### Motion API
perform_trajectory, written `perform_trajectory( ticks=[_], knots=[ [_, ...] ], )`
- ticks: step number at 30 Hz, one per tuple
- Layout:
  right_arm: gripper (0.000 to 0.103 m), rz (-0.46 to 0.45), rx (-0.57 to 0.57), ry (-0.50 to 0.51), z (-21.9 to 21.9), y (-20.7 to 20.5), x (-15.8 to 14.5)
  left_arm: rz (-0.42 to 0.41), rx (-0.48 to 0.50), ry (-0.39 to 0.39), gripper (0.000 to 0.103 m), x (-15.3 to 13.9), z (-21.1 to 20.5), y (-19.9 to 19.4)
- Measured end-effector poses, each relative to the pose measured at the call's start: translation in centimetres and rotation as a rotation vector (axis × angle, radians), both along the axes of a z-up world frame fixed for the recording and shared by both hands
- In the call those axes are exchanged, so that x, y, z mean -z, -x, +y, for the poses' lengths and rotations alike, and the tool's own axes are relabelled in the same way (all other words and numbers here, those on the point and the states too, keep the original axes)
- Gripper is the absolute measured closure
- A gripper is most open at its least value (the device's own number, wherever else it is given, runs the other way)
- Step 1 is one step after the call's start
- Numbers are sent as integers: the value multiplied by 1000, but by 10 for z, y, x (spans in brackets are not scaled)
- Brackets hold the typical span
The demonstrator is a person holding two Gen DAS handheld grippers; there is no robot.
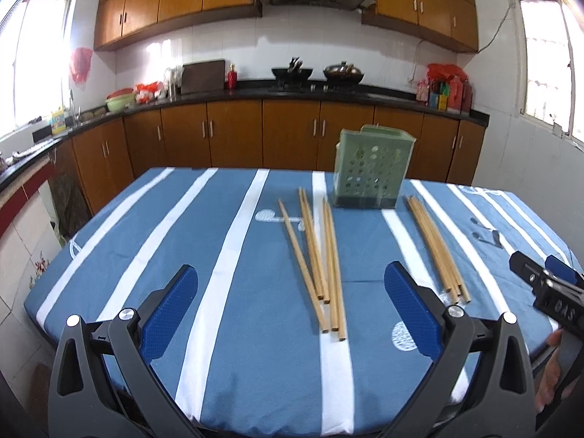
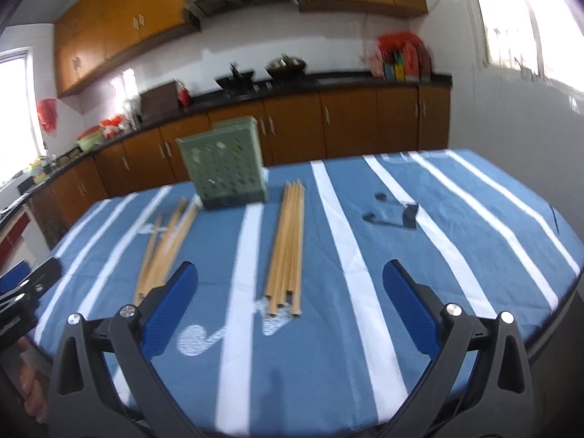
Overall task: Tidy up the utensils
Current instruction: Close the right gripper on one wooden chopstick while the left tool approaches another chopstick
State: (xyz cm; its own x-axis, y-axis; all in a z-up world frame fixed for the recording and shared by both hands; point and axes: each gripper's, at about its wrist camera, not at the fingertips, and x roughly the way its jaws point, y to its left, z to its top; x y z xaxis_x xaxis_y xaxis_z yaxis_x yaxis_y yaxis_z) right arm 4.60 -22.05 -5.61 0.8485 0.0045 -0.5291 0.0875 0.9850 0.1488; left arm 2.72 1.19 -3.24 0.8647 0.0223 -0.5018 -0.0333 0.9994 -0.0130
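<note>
Daylight only, from the windows (image 1: 40, 62) on both sides; both blown out to white, right one (image 2: 529, 18) worst in my right view. Wall tiles (image 1: 160, 51) show a glare patch. Table (image 1: 255, 383) evenly lit, shadows soft and faint. Left view sharp centre to mid-field. Right view motion-blurred throughout: holder (image 2: 226, 168) and the loose chopsticks (image 2: 164, 244) smeared, cabinets (image 2: 120, 18) doubled. Heavy fisheye bend at the edges, dark vignette in the corners of both.
</note>
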Motion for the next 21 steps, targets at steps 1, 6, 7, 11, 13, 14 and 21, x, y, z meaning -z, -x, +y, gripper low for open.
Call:
perform_trajectory(
  ticks=[1, 6, 7, 11, 13, 14, 21],
  knots=[
    [14, 23, 3, -5, -3, -8, 3, 16, -9, 1, 2, 3, 3, -4],
    [48, 164, -1, -13, -12, -57, 25, 93, -47, 25, 2, 14, 21, -25],
    [57, 193, -7, -20, -12, -69, 31, 106, -53, 32, 2, 16, 24, -29],
    [80, 290, -40, -84, -19, -105, 50, 156, -69, 66, 8, 25, 37, -42],
    [85, 322, -52, -106, -18, -117, 58, 181, -75, 78, 14, 29, 41, -45],
    [86, 340, -57, -118, -17, -123, 62, 197, -77, 90, 18, 32, 44, -46],
    [89, 355, -86, -100, -8, -137, 67, 255, -70, 146, 30, 43, 54, -55]
  ],
)
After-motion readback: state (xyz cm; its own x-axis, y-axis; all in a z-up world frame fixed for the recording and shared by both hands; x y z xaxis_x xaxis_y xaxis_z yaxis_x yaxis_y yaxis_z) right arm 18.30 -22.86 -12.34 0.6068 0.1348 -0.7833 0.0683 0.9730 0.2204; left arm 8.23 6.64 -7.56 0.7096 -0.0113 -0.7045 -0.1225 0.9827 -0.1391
